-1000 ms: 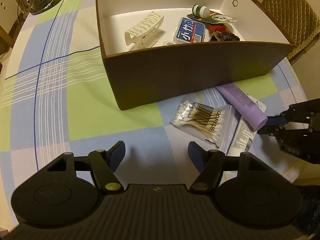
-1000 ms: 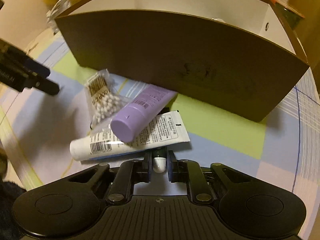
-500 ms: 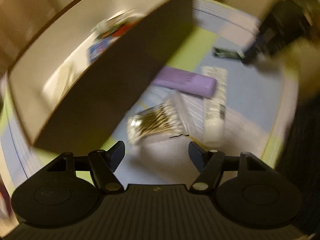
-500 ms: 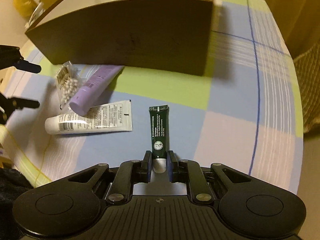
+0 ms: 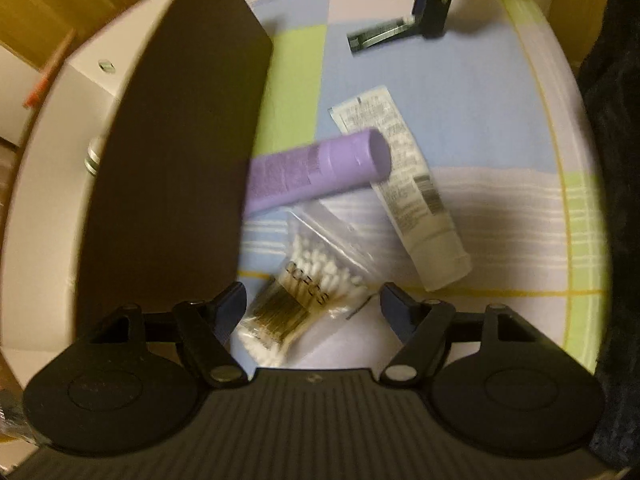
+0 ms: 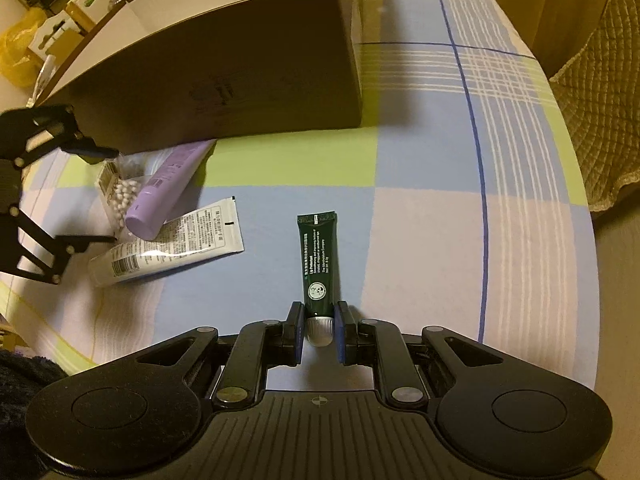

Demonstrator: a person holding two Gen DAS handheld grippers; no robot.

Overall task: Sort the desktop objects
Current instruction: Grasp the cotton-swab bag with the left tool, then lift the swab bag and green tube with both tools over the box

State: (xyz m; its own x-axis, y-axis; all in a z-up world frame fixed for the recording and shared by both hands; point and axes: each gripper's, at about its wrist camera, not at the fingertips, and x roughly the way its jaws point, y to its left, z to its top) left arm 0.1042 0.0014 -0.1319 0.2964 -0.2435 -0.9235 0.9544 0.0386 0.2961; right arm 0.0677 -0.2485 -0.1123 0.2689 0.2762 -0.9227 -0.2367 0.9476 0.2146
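Observation:
My left gripper (image 5: 314,308) is open and low over the table, with a clear bag of cotton swabs (image 5: 304,300) lying between its fingers. Just beyond the bag, a purple tube (image 5: 316,172) rests across a white tube (image 5: 408,200). My right gripper (image 6: 319,320) is shut on the silver-cap end of a dark green tube (image 6: 318,264), which points away over the tablecloth. The left wrist view shows that green tube (image 5: 380,36) at the far end, in the right gripper (image 5: 420,24). In the right wrist view the left gripper (image 6: 111,196) straddles the swab bag (image 6: 120,192).
A large brown cardboard box (image 6: 224,80) with a white inside stands close behind the tubes; its wall (image 5: 176,160) almost touches my left finger. The checked tablecloth (image 6: 440,200) stretches out to the right. A quilted chair (image 6: 600,100) stands beyond the table's right edge.
My left gripper has swung round and dropped down around the swab bag. The right gripper has drawn the green tube out from under the white tube and away from the pile.

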